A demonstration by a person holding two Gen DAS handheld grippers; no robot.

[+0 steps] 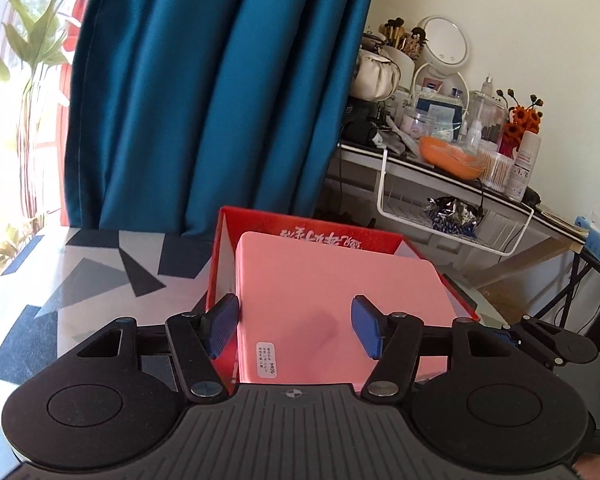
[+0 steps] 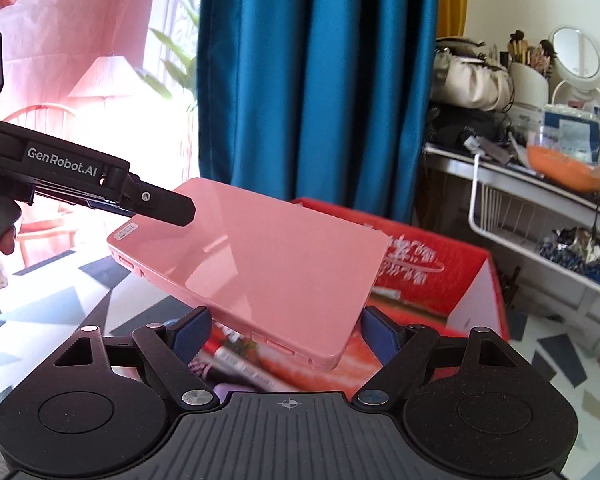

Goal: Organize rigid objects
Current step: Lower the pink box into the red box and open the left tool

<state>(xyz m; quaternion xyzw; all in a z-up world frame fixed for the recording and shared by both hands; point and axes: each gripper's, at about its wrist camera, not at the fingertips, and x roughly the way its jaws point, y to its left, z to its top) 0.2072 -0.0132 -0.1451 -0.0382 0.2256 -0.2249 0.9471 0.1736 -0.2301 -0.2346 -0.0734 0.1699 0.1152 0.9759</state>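
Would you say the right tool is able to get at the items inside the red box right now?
Probably not: the pink case fills the right tool's opening and hangs over the red box, covering the items beneath.

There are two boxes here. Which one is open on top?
The red cardboard box underneath. Its top is open and you can see things inside. The pink box is flat, shut, and lifted above it.

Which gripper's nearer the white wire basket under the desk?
Right. The right gripper is on the white wire basket side of the pink case; the left gripper is at the case's opposite end, toward the window.
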